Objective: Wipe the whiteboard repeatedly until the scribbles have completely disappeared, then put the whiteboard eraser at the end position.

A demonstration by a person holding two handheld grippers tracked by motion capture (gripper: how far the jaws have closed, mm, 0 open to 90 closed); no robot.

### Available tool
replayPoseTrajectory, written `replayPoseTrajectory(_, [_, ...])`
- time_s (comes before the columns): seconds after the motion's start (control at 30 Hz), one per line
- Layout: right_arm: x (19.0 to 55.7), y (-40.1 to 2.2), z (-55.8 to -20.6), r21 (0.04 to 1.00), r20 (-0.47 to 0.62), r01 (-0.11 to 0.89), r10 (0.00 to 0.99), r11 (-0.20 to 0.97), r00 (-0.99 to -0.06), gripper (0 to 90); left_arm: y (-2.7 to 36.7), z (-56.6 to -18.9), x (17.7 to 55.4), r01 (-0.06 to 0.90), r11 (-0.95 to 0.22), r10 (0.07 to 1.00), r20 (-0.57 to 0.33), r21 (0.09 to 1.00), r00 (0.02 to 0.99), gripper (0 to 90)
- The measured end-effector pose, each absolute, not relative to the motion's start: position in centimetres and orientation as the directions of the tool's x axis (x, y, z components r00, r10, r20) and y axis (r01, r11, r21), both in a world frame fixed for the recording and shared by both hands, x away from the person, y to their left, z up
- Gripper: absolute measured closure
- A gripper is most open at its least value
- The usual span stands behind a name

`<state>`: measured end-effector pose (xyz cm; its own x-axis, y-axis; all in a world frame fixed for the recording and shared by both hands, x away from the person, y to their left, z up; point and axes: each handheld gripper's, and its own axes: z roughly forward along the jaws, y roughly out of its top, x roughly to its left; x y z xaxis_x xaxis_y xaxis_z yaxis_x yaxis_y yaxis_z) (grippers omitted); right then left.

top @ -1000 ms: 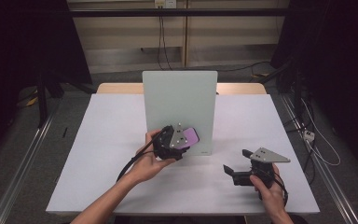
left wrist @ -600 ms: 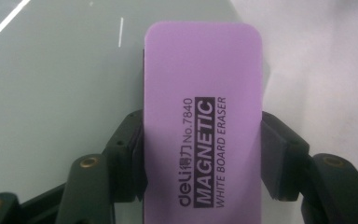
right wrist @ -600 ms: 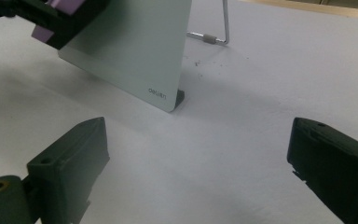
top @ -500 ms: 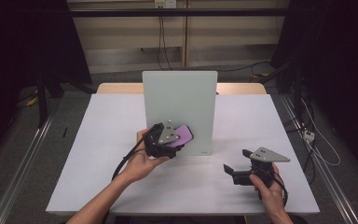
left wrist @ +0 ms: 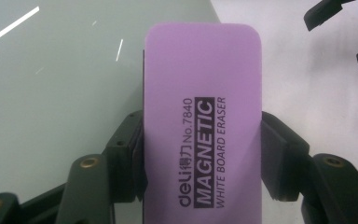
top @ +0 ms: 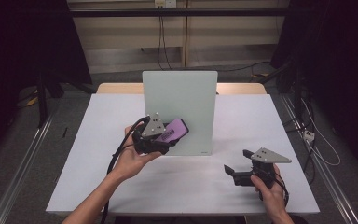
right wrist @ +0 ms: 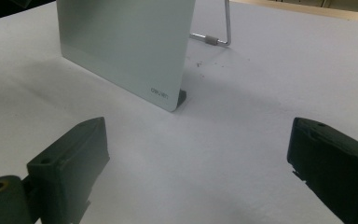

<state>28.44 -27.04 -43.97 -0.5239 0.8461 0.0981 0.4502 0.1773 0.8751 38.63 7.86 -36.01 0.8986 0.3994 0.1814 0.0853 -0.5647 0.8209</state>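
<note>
Since the earlier high view, the left gripper (top: 161, 140) has lifted and drifted left along the front of the board, taking the eraser with it; the right one sits where it did.

At the left of the scene, a person's left hand (top: 135, 156) holds that gripper above the white desk (top: 84, 154), a black cable trailing down toward the near edge. Its fingers (left wrist: 128, 154) are clamped on the long sides of the flat purple rectangular magnetic whiteboard eraser (left wrist: 203, 121), printed side showing in the left gripper view. In the high view the eraser (top: 175, 129) sits off the desk, tilted, just in front of the lower left part of the board; whether it touches the surface I cannot tell.

At the centre stands the pale grey-green glass whiteboard (top: 182, 102), upright on the desk, propped from behind by a thin metal wire stand (right wrist: 221, 28).

Near right, the right hand (top: 272, 196) rests its right gripper (top: 235, 170) low over the desk, well apart from the board. Its fingers (right wrist: 70, 158) stand wide open with nothing between them.
</note>
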Motion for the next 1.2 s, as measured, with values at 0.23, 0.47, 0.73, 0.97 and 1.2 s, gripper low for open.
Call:
replayPoseTrajectory(0.23, [28.6, -26.9, -44.0, 0.874, 0.093, 0.449, 0.844, 0.184, -0.528, 4.9, 8.8, -36.7, 38.7, 0.164, -0.563, 0.395, 0.090, 0.810, 0.914, 41.1])
replayPoseTrajectory(0.47, [28.7, -27.0, -44.0, 0.874, 0.098, 0.453, 0.849, 0.177, -0.519, 4.9, 9.9, -36.5, 38.8, 0.195, -0.564, 0.372, 0.036, 0.802, 0.928, 41.1])
replayPoseTrajectory(0.73, [28.6, -26.9, -44.1, 0.871, 0.101, 0.458, 0.848, 0.178, -0.521, 4.9, 9.8, -36.3, 38.8, 0.225, -0.578, 0.339, -0.020, 0.784, 0.941, 41.1])
replayPoseTrajectory(0.97, [28.5, -27.1, -44.0, 0.875, 0.101, 0.450, 0.844, 0.177, -0.527, 4.9, 9.6, -36.5, 38.8, 0.256, -0.607, 0.347, -0.038, 0.752, 0.937, 41.1])
replayPoseTrajectory(1.2, [28.7, -27.0, -44.0, 0.875, 0.095, 0.448, 0.839, 0.187, -0.536, 4.9, 9.3, -36.7, 38.5, 0.252, -0.646, 0.340, -0.024, 0.721, 0.940, 41.1])
